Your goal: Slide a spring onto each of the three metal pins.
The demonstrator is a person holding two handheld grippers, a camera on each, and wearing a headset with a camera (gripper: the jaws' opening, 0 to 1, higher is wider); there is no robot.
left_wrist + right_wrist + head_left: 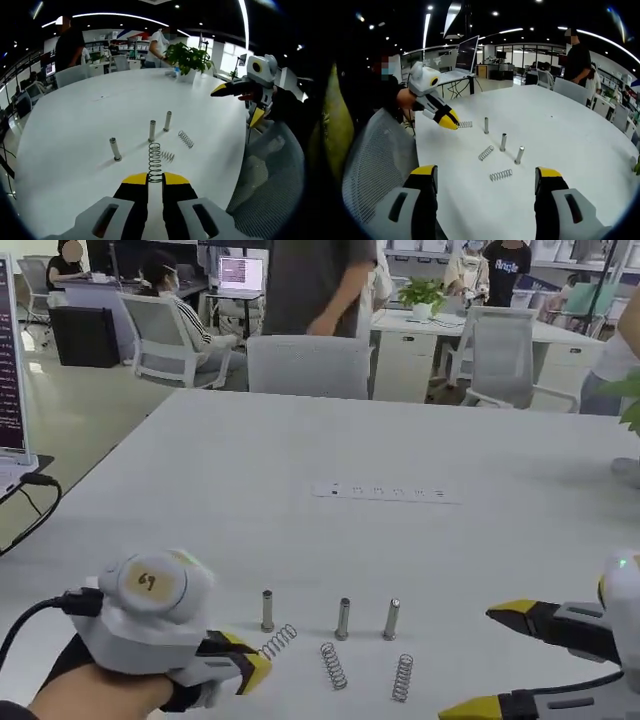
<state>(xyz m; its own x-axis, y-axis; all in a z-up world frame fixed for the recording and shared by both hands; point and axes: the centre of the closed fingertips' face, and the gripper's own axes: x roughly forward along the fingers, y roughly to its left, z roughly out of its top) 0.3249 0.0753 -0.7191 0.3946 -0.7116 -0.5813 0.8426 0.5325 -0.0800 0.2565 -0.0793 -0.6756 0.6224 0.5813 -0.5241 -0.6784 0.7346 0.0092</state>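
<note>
Held spring [155, 161]: where does it sit? (Student)

Its near end is pinched between the yellow tips of the left gripper [155, 178]. The left fingers [134, 179] are closed to a narrow slit around it, and the rest of the coil juts straight out past the tips. Whether it touches the bench [65, 125] cannot be told. (Tutor)

And the three pins [152, 131]? (Student)

They stand upright on the bench in a row just ahead of the left fingers. All are bare. In the head view the free end of the held spring reaches close to the row, between the pin nearest those fingers and the middle pin, and touches neither. (Tutor)

The other springs? (Student)

Both lie flat on the bench. The first loose spring [500, 175] lies just ahead of the right gripper [485, 174], in line with the gap between its fingertips. The second loose spring [486, 152] lies farther ahead of those fingers, just beside the middle pin. (Tutor)

State of the right fingers [423, 172]? (Student)

They are spread wide and hold nothing, well apart from the pins and opposite the left gripper. (Tutor)

Surroundings? (Student)

A socket strip [385, 492] is set flush in the bench well beyond the pins. A grey chair [308, 365] stands at the far edge. (Tutor)
</note>
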